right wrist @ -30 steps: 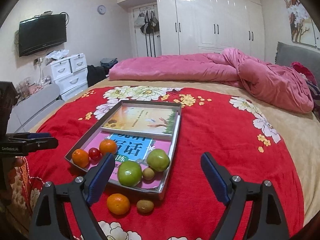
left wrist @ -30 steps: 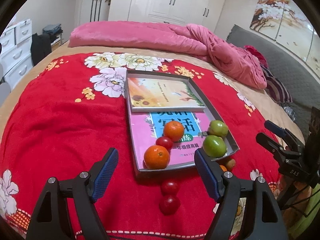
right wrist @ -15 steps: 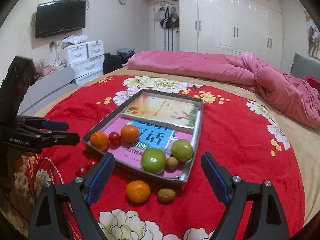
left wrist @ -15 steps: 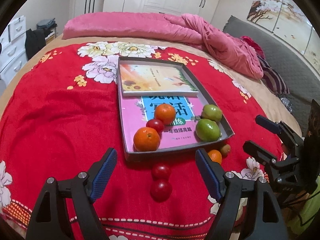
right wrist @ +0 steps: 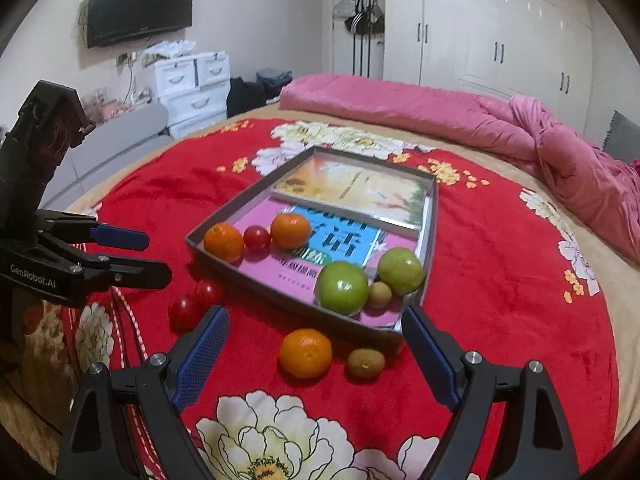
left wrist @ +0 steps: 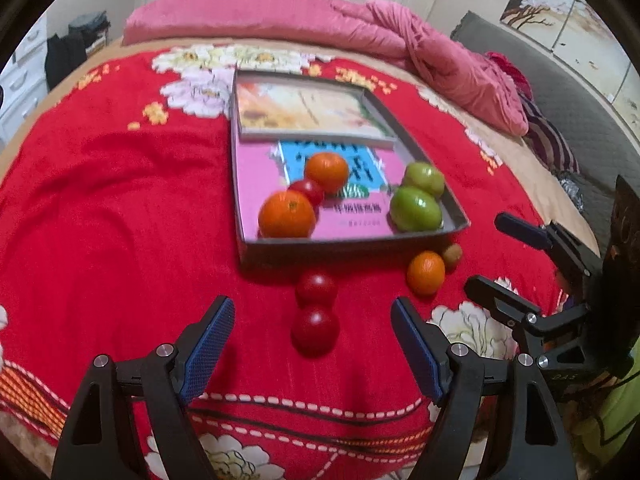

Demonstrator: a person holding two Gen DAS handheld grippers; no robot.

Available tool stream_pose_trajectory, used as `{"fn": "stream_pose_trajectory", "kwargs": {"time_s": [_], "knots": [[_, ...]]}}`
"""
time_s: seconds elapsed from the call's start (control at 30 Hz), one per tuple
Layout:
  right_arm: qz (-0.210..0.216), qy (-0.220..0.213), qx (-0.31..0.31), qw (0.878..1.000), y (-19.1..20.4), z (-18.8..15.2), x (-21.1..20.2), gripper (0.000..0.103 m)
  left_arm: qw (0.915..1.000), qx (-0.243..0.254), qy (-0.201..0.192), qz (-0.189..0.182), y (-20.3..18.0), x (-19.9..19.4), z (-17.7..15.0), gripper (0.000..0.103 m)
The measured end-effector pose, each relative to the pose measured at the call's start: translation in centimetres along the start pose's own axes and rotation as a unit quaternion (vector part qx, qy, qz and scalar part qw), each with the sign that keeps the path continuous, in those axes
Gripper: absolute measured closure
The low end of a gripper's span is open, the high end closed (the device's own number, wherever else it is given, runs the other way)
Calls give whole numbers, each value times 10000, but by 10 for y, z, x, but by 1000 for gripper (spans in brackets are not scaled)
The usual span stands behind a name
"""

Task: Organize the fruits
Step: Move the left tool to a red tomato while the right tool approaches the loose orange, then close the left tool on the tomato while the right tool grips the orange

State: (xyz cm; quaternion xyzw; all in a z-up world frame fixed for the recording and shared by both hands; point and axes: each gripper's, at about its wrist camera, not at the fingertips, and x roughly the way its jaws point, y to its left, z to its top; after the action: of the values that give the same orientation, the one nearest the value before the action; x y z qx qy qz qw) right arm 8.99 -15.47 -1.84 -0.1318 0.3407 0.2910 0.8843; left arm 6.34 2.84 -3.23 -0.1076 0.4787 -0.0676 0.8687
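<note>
A grey tray (left wrist: 352, 241) (right wrist: 288, 300) lies on the red bedspread and holds two books, two oranges (left wrist: 287, 215), a red tomato (left wrist: 307, 191), two green fruits (left wrist: 416, 209) (right wrist: 342, 288) and a small brown fruit (right wrist: 379, 295). On the spread in front lie two red tomatoes (left wrist: 314, 330) (right wrist: 185, 313), an orange (left wrist: 426, 273) (right wrist: 305, 353) and a brown kiwi (left wrist: 452, 256) (right wrist: 365, 363). My left gripper (left wrist: 312, 344) is open, its fingers either side of the nearer tomato. My right gripper (right wrist: 314, 354) is open around the loose orange and kiwi.
A rumpled pink quilt (right wrist: 460, 112) lies along the far side of the bed. White drawers (right wrist: 192, 84) and a wall television (right wrist: 140, 8) stand to the left. Each gripper shows in the other's view, the left (right wrist: 80, 256) and the right (left wrist: 532, 280).
Both grippers have pulled back and dropped toward the near edge of the bed. The loose tomatoes, orange and kiwi now lie further up in view. Both stay open.
</note>
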Motion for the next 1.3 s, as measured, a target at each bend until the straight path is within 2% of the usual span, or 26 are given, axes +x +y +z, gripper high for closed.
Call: {"fn": "stream_pose_trajectory", "kwargs": {"time_s": [0.47,0.67,0.7,0.9,1.07,1.2,1.3], "knots": [[141,356,-250,9990,8,-11,15,16,9993,92,351,30,-6,25,-12,22],[284,632,-234,9973,8,-14,30,32,9990,180,410,18,-9,31,-13,40],[305,673,-258,9969,9,-14,33,38,9990,183,409,25,-9,32,-13,41],[267,889,-384,9949,10,-16,50,55,9988,187,463,12,-8,37,-12,50],[97,979,-535,9937,11,-18,61,63,9985,246,493,23,-10,41,-11,56],[27,1006,-603,9931,13,-19,61,64,9983,229,536,17,-9,47,-10,56],[251,971,-441,9940,12,-18,56,64,9984,256,499,80,-10,48,-9,66]]}}
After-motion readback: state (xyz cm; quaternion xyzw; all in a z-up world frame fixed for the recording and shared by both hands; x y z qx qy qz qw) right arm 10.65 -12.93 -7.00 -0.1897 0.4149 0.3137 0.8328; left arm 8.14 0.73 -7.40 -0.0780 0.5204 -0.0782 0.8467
